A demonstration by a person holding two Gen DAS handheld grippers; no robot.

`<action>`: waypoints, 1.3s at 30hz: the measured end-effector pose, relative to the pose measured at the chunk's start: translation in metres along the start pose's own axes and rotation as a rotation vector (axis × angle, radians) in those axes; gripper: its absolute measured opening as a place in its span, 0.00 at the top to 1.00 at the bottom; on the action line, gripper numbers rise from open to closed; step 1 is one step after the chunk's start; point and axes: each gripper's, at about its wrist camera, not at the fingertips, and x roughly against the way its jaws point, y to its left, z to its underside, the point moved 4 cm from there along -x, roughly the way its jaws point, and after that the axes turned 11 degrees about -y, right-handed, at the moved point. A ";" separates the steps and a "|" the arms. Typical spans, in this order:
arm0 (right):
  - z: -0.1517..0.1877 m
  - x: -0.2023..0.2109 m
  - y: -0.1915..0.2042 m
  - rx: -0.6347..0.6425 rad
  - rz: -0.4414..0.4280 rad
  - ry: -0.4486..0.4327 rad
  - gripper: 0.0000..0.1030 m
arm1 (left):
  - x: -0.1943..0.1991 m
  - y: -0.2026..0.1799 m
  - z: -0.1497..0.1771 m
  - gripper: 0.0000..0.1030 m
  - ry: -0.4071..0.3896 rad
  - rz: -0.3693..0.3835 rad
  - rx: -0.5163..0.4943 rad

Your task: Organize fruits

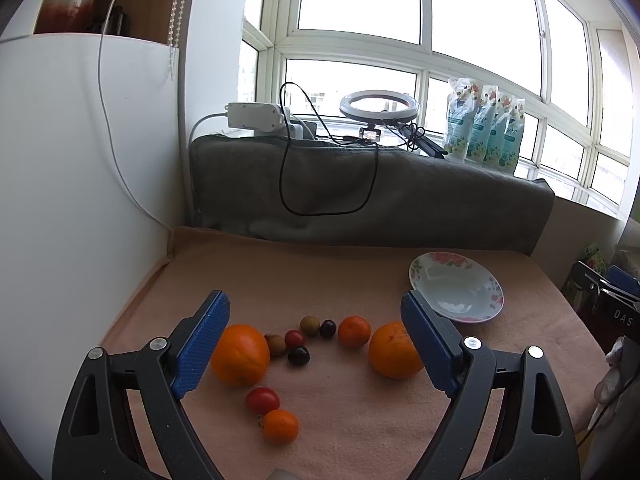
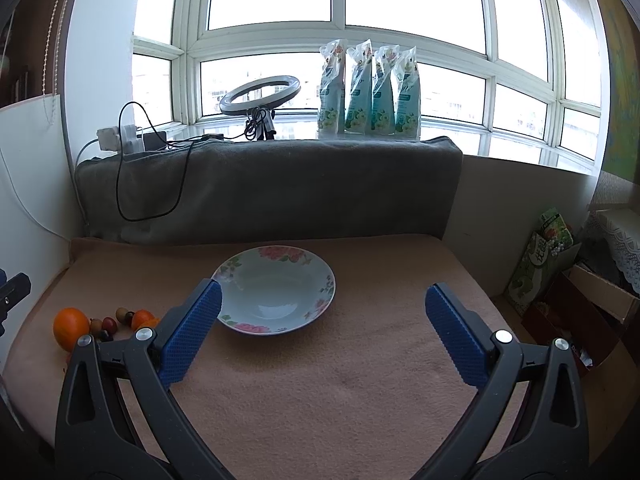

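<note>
While both grippers gape, fruits (image 1: 304,344) lie beside plate (image 2: 324,292).

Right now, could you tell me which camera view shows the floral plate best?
The right wrist view: the floral plate sits centred, with only its left rim hidden by a blue finger. The left wrist view shows it smaller, off to the right.

Daylight is admitted through a white-framed bay window (image 2: 340,36). A grey blanket (image 2: 268,188) is draped along the far edge of the peach-covered surface (image 2: 340,392). A ring light (image 2: 259,94) and four pouches (image 2: 370,88) are seen on the sill; a white panel (image 1: 76,184) is stood at left.
</note>
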 end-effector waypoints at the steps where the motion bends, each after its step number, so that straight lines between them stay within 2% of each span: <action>1: 0.000 0.000 0.000 -0.001 -0.001 0.000 0.00 | 0.000 0.000 0.000 0.15 0.001 0.001 0.000; 39: 0.000 0.001 0.000 -0.001 0.001 0.000 0.00 | 0.002 -0.002 -0.001 0.15 -0.001 0.003 0.000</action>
